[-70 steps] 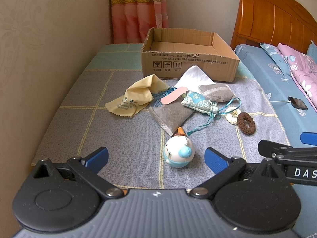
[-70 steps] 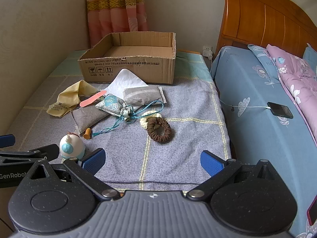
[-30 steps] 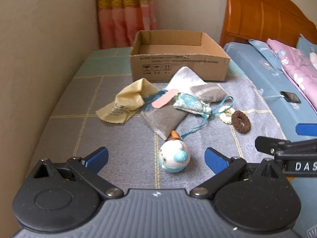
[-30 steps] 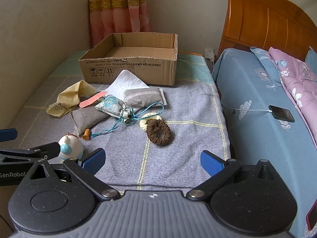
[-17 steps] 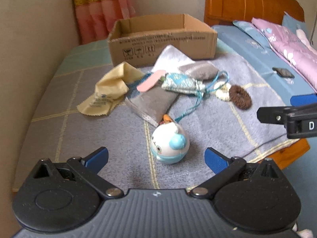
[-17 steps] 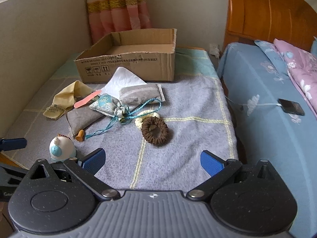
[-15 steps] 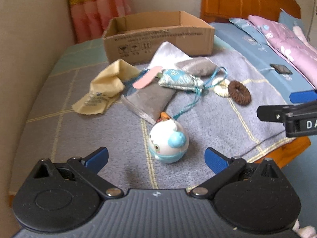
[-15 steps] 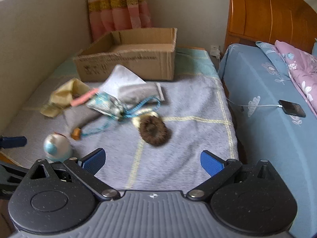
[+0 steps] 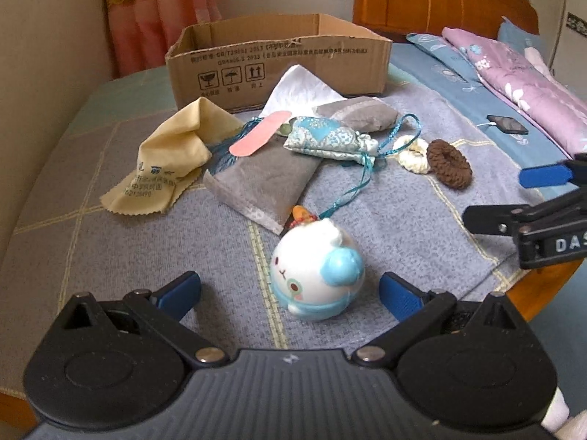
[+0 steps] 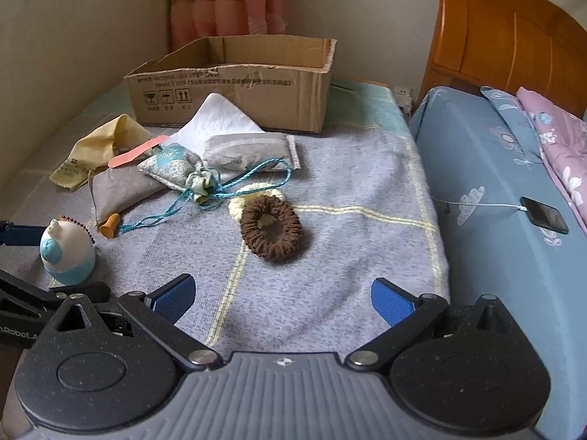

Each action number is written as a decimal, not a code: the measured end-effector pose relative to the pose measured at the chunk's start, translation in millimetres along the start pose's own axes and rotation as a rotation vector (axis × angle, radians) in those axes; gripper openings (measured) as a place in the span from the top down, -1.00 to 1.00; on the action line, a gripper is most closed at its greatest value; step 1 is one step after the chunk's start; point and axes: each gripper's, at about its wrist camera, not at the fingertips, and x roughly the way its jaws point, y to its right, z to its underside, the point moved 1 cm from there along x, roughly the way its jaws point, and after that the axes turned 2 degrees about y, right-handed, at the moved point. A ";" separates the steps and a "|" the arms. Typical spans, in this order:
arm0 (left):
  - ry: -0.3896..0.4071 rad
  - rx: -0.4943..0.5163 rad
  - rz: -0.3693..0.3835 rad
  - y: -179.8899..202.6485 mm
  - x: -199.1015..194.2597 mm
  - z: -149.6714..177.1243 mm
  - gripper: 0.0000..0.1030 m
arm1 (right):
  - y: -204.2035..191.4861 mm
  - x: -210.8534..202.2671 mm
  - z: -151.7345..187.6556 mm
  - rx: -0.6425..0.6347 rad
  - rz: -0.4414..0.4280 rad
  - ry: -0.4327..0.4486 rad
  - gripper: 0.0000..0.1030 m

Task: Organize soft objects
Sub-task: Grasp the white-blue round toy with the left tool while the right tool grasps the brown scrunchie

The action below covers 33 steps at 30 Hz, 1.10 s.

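A white and blue plush toy (image 9: 317, 269) sits on the grey checked cloth, between the open jaws of my left gripper (image 9: 290, 291); it also shows in the right wrist view (image 10: 68, 251). My right gripper (image 10: 280, 299) is open and empty, just short of a brown scrunchie (image 10: 271, 227) that overlaps a cream scrunchie (image 10: 253, 192). Behind lie a blue patterned pouch (image 9: 328, 139) with a teal cord, two grey sachets (image 9: 264, 183) (image 10: 245, 152), a yellow cloth (image 9: 170, 157), a pink strip (image 9: 260, 137) and a white cloth (image 9: 297, 91). An open cardboard box (image 9: 279, 58) stands at the back.
A wall runs along the left. A bed with blue sheet (image 10: 495, 168) and a wooden headboard (image 10: 502, 33) lies to the right, with a phone on a cable (image 10: 543, 218) on it. A curtain (image 10: 227, 0) hangs behind the box.
Both grippers have moved forward and lower toward the cloth. The plush toy now sits between the left jaws, and the brown scrunchie is closer to the right gripper. The objects have not moved.
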 end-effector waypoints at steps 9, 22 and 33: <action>0.031 -0.003 -0.027 -5.8 -6.7 7.1 -0.99 | -5.4 20.2 3.6 -0.072 -0.018 -0.013 -1.00; 0.069 0.054 0.004 8.9 -15.8 -7.9 -0.08 | 1.4 23.8 8.9 -0.056 -0.074 0.021 -1.00; 0.076 0.013 0.018 6.6 -20.6 -10.2 0.15 | -0.3 20.1 -3.7 -0.110 -0.096 0.076 -0.99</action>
